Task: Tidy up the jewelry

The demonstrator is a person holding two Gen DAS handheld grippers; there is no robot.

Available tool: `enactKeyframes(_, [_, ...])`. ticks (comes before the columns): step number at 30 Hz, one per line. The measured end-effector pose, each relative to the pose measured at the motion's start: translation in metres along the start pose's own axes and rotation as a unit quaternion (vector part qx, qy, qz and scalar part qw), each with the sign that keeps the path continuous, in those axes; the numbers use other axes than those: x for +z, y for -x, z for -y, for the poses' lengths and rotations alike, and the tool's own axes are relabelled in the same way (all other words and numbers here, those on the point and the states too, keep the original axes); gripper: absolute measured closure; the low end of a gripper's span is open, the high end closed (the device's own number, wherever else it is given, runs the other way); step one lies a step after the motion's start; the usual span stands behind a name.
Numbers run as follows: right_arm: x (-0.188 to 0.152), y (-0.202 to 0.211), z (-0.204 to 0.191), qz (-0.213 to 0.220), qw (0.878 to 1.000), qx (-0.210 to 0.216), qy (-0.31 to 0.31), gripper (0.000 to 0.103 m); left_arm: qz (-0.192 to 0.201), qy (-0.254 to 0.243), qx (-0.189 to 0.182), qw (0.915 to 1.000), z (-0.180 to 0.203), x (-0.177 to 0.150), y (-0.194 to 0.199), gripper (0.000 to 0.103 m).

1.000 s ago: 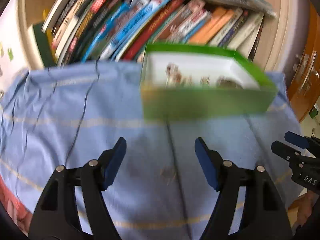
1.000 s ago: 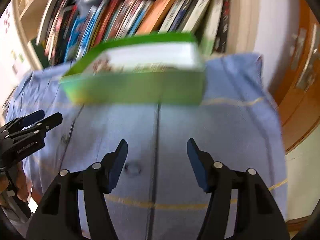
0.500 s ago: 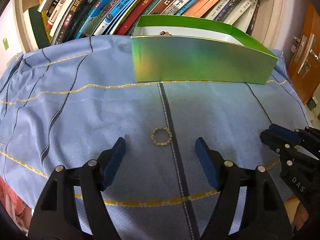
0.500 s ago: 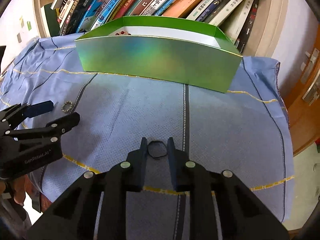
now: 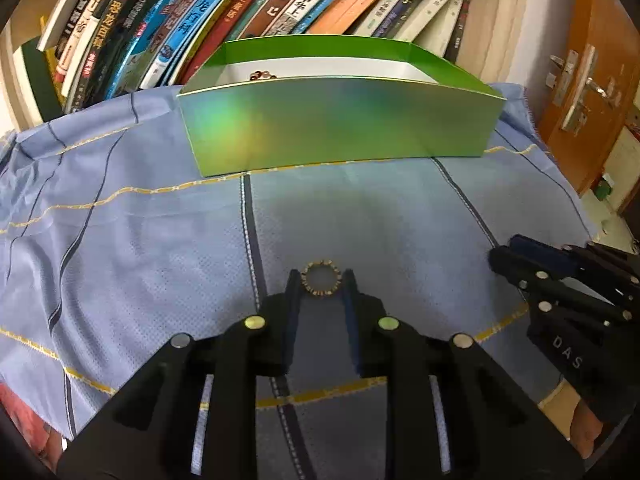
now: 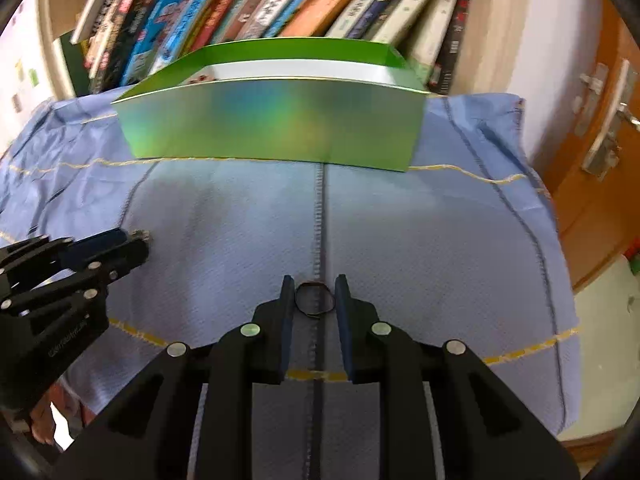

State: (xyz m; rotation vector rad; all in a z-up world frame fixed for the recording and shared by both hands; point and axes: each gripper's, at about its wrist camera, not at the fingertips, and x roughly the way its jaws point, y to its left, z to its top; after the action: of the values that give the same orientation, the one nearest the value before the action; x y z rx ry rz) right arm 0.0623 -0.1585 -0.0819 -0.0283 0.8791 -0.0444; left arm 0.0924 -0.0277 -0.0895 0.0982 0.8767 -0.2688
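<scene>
Left wrist: left gripper jaws just closed around gold ring on table cloth | right gripper pinching black ring | risk: thin rings slipping free on lift toward green box.

Top of frame: pale wooden bookshelf packed with leaning colourful books. Right edge: orange-brown wooden door with silver lever handle, white wall beside it. Wrinkled blue striped cloth covers tabletop. Daylight, soft.
</scene>
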Motion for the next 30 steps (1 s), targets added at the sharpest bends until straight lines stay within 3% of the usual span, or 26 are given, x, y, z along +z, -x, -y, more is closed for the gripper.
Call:
enactKeyframes(1, [-0.002,0.001,0.001,0.001,1.000,-0.002,-0.001,0.071,0.000,0.003,0.006,1.0000,0.000,-0.001,0.001,0.058])
enactKeyframes(3, [-0.005,0.004,0.005,-0.001,1.000,0.003,-0.005,0.061,0.007,0.005,0.022,0.9997,0.001,-0.002,0.003,0.042])
enactKeyframes(15, [-0.007,0.004,0.003,0.005,1.000,0.004,-0.008,0.060,0.005,0.007,0.024,0.9997,0.003,-0.003,-0.003,0.037])
enactKeyframes(19, [-0.006,0.003,0.002,0.006,1.000,0.020,-0.011,0.070,0.008,0.005,0.025,0.9996,0.004,-0.004,-0.003,0.037])
enactKeyframes(23, [-0.006,0.003,-0.002,0.008,1.000,0.020,-0.006,0.075,0.013,0.004,0.024,0.9996,0.005,-0.004,-0.003,0.044])
enactKeyframes(30, [-0.006,0.003,-0.007,0.010,1.000,0.024,0.001,0.083,0.019,0.005,0.016,0.9997,0.007,-0.004,0.001,0.077])
